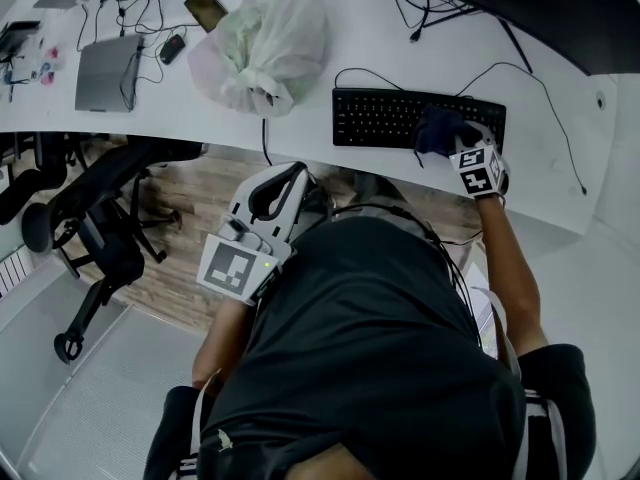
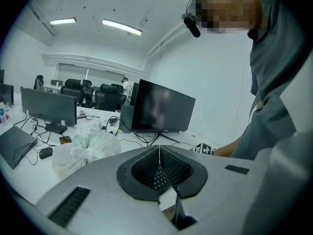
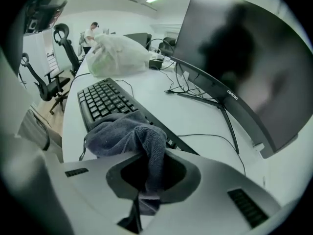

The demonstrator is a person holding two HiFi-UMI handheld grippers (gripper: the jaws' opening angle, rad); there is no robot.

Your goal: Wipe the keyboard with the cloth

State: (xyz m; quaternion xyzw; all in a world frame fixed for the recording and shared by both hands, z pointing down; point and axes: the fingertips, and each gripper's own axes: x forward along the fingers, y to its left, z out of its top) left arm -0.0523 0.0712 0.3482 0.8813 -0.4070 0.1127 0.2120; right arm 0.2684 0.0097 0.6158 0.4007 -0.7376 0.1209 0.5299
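A black keyboard point(image 1: 390, 118) lies on the white desk point(image 1: 560, 178), right of its middle. A dark blue cloth point(image 1: 440, 128) is bunched on the keyboard's right part. My right gripper point(image 1: 462, 146) is shut on this cloth and points steeply down at the keys. In the right gripper view the cloth point(image 3: 122, 133) hangs through the jaws of my right gripper point(image 3: 149, 173) and drapes over the keyboard point(image 3: 102, 99). My left gripper point(image 1: 290, 176) is held back at the desk's front edge, near the person's body. Its jaws meet with nothing between them in the left gripper view point(image 2: 159, 153).
A white plastic bag point(image 1: 262, 48) sits left of the keyboard. Further left are a closed laptop point(image 1: 105, 73), a phone point(image 1: 205, 8) and cables. A dark monitor point(image 3: 234, 58) stands behind the keyboard. An office chair point(image 1: 95, 218) stands on the floor at the left.
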